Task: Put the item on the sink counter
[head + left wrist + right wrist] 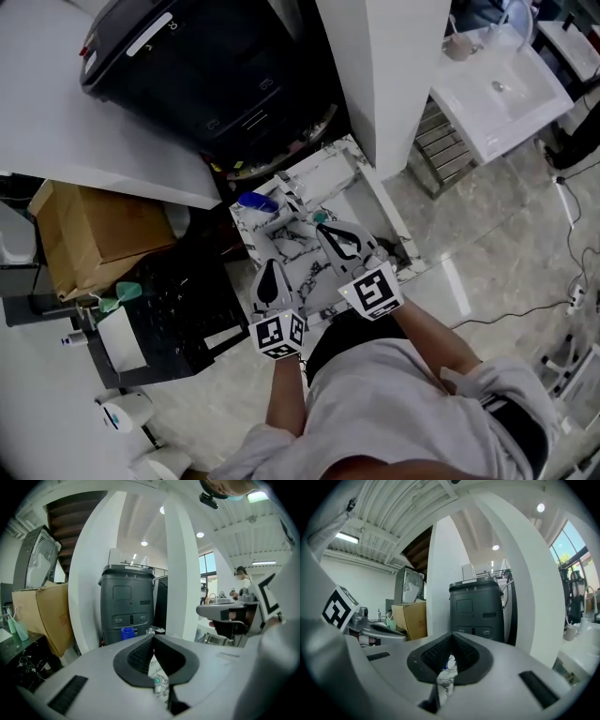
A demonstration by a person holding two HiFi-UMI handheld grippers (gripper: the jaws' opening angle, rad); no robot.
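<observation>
Here, left tool (153,643), right tool (450,652) each clenched on marbled tray (361,202), black machine (206,66) and white pillar (394,75) beyond.

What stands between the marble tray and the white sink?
In the head view, a white pillar and a slatted metal rack stand between the marble tray and the sink.

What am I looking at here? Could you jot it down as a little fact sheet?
Setting: indoor floor by a white pillar, black machine and cardboard box
Under the claws: marbled tray with a blue container in it
Left claw: shut, tips together; marbling shows through the slit below
Right claw: shut, same view through its slit
Gripping the tray: cannot tell
Sink: white, upper right in the head view, well apart from the tray
</observation>
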